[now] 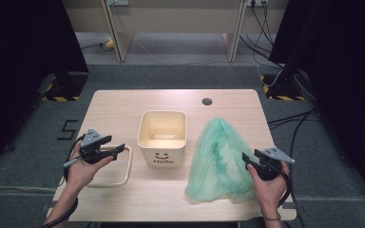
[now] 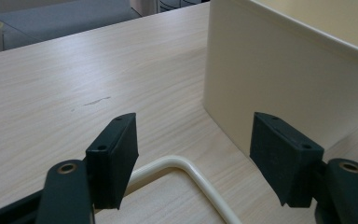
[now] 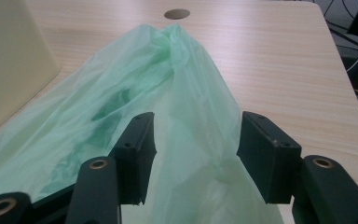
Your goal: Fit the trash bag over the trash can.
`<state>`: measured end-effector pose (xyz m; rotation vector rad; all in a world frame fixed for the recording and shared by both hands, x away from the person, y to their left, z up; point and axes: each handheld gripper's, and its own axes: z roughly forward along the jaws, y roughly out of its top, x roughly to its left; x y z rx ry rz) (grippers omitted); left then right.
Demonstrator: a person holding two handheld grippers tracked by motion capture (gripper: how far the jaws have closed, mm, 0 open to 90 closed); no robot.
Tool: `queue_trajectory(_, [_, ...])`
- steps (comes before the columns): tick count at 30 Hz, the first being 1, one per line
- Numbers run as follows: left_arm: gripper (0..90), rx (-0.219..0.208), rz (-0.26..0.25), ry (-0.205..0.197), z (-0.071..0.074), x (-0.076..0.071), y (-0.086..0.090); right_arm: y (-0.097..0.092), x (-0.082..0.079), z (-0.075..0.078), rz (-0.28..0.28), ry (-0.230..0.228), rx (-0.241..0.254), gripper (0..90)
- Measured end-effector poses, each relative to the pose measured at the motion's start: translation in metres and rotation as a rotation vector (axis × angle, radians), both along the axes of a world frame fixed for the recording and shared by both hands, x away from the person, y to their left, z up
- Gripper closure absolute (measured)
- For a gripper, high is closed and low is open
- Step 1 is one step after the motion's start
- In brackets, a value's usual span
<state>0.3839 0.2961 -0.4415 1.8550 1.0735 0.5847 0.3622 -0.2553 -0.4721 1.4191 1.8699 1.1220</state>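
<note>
The pale wooden table (image 1: 123, 102) carried a crumpled translucent green plastic bag (image 1: 218, 159) at its near right, beside the cream square plastic bin (image 1: 162, 137) with its detached cream rim frame (image 1: 123, 176) to the left. The right gripper (image 1: 251, 160) hovered spread-jawed over the bag; the left gripper (image 1: 116, 150) stood spread, empty, over the frame. Judging by this, the bag's pickup was starting; next, pinching a fold.

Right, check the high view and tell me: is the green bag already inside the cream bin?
No, the green bag lies spread on the table to the right of the cream bin, whose inside looks bare.
</note>
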Motion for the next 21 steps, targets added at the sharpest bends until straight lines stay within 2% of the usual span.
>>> queue_trajectory(7, [31.4, -0.006, -0.002, -0.003, -0.002, -0.003, -0.002, 0.007, 0.015, 0.003, 0.016, 0.019, -0.014, 44.4])
queue_trajectory(15, [31.3, -0.011, 0.001, -0.001, -0.006, -0.006, 0.0, 0.019, 0.053, 0.005, 0.053, 0.059, -0.063, 42.9])
queue_trajectory(21, [31.3, -0.017, 0.008, -0.006, -0.007, -0.009, 0.003, 0.027, 0.081, 0.003, 0.069, 0.107, -0.101, 41.6])
